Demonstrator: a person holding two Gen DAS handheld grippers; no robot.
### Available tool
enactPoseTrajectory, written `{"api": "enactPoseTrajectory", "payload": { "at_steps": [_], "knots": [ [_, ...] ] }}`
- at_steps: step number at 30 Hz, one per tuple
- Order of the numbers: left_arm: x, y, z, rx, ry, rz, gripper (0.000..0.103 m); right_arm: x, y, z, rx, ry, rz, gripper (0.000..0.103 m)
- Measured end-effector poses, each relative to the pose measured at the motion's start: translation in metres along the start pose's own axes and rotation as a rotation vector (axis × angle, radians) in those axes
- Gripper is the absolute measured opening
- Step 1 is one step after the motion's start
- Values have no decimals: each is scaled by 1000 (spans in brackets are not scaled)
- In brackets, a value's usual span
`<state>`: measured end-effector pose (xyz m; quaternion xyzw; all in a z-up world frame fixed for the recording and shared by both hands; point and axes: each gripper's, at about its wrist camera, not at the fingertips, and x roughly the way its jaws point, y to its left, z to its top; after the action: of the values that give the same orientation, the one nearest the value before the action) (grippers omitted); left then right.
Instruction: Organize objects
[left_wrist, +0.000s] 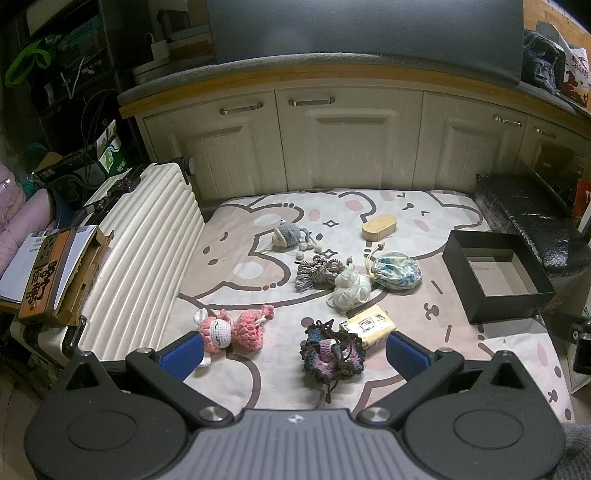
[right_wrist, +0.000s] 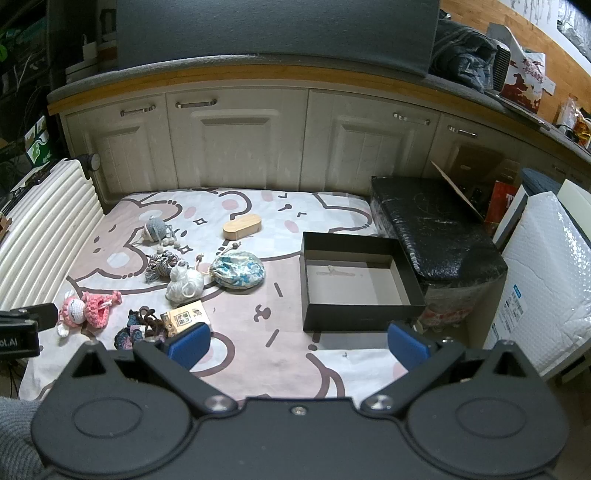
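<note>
Small things lie scattered on a cartoon-print mat: a pink crochet doll, a dark crochet piece, a yellow card pack, a white yarn ball, grey-brown yarn, a blue patterned pouch, a grey crochet toy and a wooden oval case. An open black box stands empty at the right. My left gripper hangs open above the near mat, holding nothing. My right gripper is open too, in front of the box.
A white ribbed suitcase borders the mat on the left, with a cardboard box on it. Cream cabinets close off the back. A black wrapped bundle and a white bubble mailer stand at the right.
</note>
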<state>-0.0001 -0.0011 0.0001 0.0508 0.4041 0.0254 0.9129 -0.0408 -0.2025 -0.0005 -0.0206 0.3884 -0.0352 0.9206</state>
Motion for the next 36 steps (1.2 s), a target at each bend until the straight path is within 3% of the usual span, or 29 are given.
{"api": "enactPoseTrajectory", "payload": {
  "at_steps": [36],
  "knots": [
    [3, 1, -4, 0, 7, 1, 103, 0, -1, 1, 0, 1, -2, 103]
  ]
}}
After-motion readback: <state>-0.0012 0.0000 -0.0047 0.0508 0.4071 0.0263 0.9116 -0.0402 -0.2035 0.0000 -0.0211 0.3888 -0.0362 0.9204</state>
